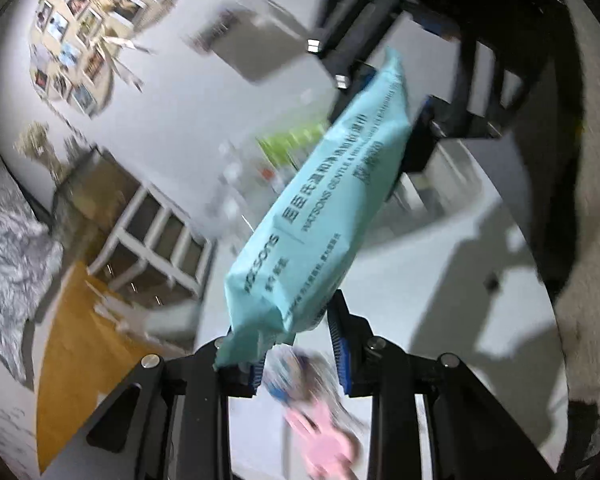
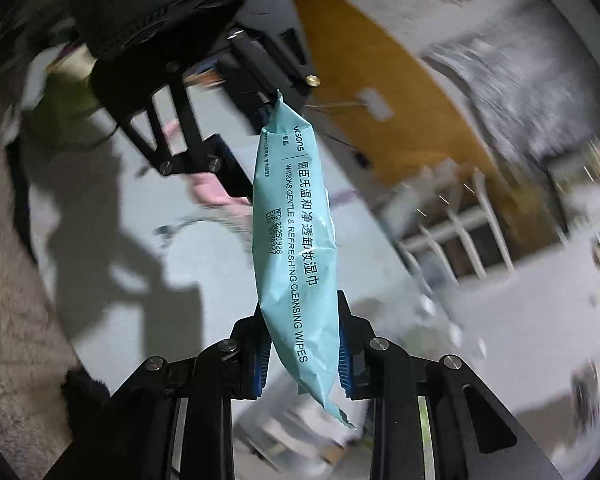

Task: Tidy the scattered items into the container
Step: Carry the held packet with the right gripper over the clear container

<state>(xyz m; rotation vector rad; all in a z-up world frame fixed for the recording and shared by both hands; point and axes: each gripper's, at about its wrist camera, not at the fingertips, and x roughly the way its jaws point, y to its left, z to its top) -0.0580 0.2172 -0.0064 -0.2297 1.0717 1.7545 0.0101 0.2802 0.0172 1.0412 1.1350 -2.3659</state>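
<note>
A white shelf [image 1: 152,236] stood just beside an orange mat [image 1: 80,356]. Framed pictures [image 1: 72,32] hung on the wall above it; grey bedding [image 1: 8,248] lay near.

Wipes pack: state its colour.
The wipes pack is light teal with dark lettering, clearest in the right wrist view.

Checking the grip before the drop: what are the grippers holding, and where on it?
Both hold one teal wipes pack: the right gripper pinches one end, the left gripper the crimped opposite end.

Crinkled, matt plastic wipes pack [image 2: 296,240]; rough carpet [image 2: 12,340].
</note>
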